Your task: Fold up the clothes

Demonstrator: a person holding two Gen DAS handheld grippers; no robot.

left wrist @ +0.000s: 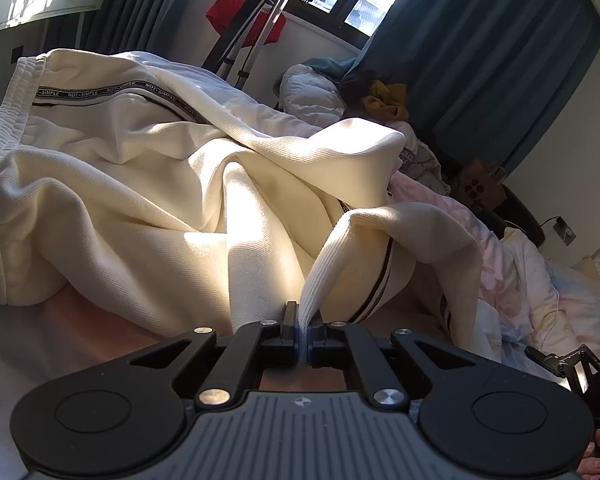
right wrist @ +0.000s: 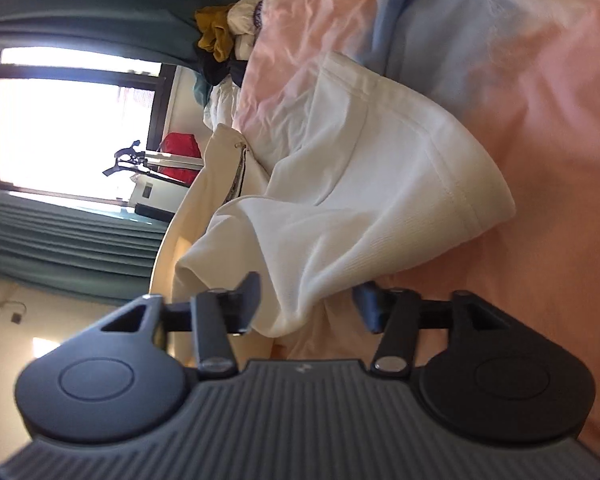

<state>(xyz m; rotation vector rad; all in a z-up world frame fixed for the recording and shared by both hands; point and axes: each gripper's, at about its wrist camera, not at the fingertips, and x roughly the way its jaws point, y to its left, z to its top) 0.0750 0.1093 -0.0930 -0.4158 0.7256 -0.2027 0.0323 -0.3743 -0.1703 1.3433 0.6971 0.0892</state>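
Observation:
A pair of cream-white sweatpants (left wrist: 132, 168) with a black "NOT-SIMPLE" stripe lies crumpled on the pink bed sheet (left wrist: 80, 316). My left gripper (left wrist: 303, 334) is shut on a ribbed cuff of the sweatpants (left wrist: 324, 276) and holds it just above the sheet. In the right wrist view, rolled sideways, my right gripper (right wrist: 306, 306) is open, its jaws standing on either side of a white fold of the sweatpants (right wrist: 340, 220). The fold lies between the blue pads (right wrist: 368, 306) without being pinched. The other gripper shows at the left wrist view's right edge (left wrist: 572, 368).
A heap of other clothes with a mustard garment (left wrist: 384, 100) sits at the bed's far end by the teal curtains (left wrist: 480, 60). A black stand (left wrist: 252, 32) with a red item stands under the window. A pink and blue duvet (right wrist: 460, 40) covers the bed.

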